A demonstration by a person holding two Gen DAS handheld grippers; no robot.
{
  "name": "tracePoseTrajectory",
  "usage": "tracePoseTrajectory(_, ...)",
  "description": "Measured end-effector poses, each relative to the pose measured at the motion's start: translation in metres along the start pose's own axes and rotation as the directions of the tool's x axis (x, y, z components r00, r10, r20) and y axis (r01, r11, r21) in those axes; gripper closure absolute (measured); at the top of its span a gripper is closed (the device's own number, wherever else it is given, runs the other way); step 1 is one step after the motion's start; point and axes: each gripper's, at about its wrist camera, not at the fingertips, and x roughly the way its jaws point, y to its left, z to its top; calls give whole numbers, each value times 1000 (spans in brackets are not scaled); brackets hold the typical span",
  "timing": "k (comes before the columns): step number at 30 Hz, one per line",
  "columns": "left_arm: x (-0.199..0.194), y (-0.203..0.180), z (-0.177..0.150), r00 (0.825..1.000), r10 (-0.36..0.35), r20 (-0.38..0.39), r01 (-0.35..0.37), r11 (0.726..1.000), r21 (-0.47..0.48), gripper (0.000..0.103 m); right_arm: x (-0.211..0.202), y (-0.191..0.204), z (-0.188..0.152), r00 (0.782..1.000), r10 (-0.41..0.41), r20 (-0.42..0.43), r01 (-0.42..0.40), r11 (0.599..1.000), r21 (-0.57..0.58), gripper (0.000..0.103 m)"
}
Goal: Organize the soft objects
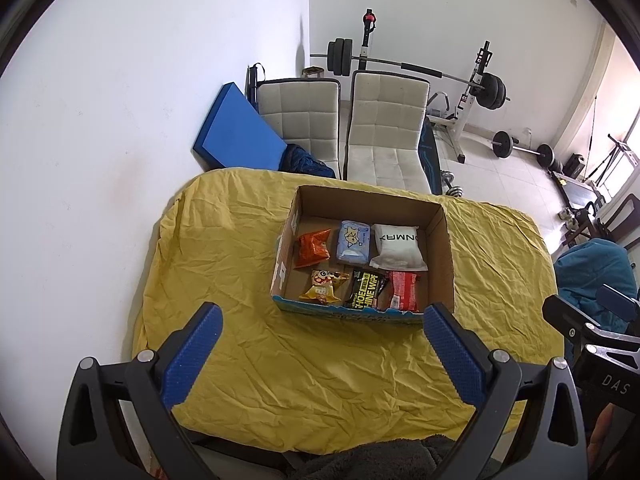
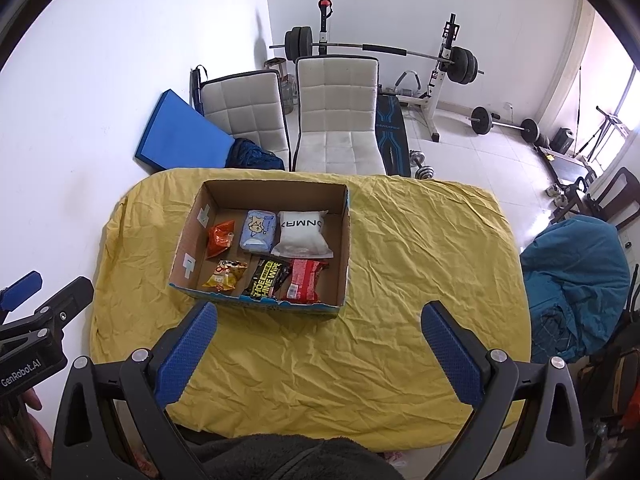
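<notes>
An open cardboard box (image 1: pixel 442 256) (image 2: pixel 346 236) stands on the yellow-covered table. Inside lie several soft packets: an orange snack bag (image 1: pixel 313 247) (image 2: pixel 220 237), a blue tissue pack (image 1: pixel 353 241) (image 2: pixel 258 231), a white pouch (image 1: pixel 398 246) (image 2: pixel 302 234), a yellow snack bag (image 1: pixel 323 286) (image 2: pixel 225 275), a black shoe-wipes pack (image 1: pixel 366 290) (image 2: pixel 267 278) and a red packet (image 1: pixel 404 290) (image 2: pixel 303 280). My left gripper (image 1: pixel 322 354) is open and empty above the table's near side. My right gripper (image 2: pixel 318 352) is open and empty, right of the left one (image 2: pixel 36 316).
The yellow cloth (image 1: pixel 320 364) (image 2: pixel 420 264) covers the table. Two white chairs (image 1: pixel 384 132) (image 2: pixel 336 116) stand behind the far edge, with a blue mat (image 1: pixel 236 132) against the wall. Weight bench and barbells (image 1: pixel 480 88) sit beyond. A teal bundle (image 2: pixel 576 264) lies at the right.
</notes>
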Motion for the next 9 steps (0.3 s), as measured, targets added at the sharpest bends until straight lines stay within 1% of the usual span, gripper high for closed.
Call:
tracePoseTrajectory(6, 0, -1, 1, 1000, -18, 6, 18, 1000, 1, 0, 1, -1, 2, 1000, 2, -6, -2, 1000, 1, 0)
tracePoseTrajectory(9, 0, 0, 3, 1000, -13, 7, 13, 1000, 3, 0, 0, -1, 2, 1000, 2, -5, -2, 1000, 1, 0)
